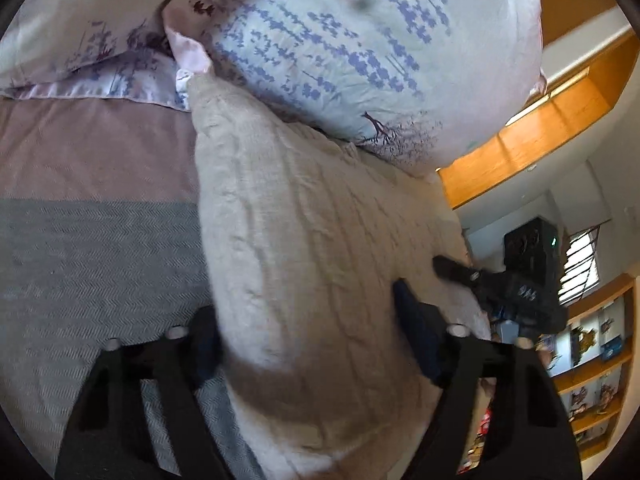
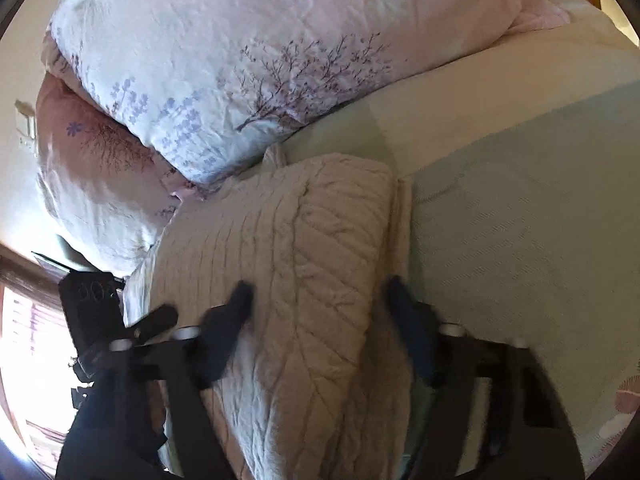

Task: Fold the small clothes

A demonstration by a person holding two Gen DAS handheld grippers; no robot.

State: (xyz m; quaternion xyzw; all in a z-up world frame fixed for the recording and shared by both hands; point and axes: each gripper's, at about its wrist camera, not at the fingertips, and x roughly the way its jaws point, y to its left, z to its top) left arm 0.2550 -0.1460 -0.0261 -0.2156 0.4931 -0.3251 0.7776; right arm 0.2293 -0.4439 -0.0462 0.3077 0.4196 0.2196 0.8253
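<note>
Bed point(image 1: 80, 248) with floral pillows point(image 1: 360, 40) at twelve o'clock: from the left wrist, the left gripper point(image 1: 308, 320) is spread around the beige knit point(image 1: 312, 220), right gripper point(image 1: 452, 270) at three. From the right wrist, the right gripper point(image 2: 316, 300) straddles the knit's folded edge, spread. Mid-fold, I judge; next, both must close before lifting.

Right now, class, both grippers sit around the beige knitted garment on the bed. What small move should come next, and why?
Probably close both grippers on the garment. The left gripper and right gripper each stand open with a raised fold of knit between the fingers, so neither seems to hold it yet. The pillow lies against its far end.
</note>
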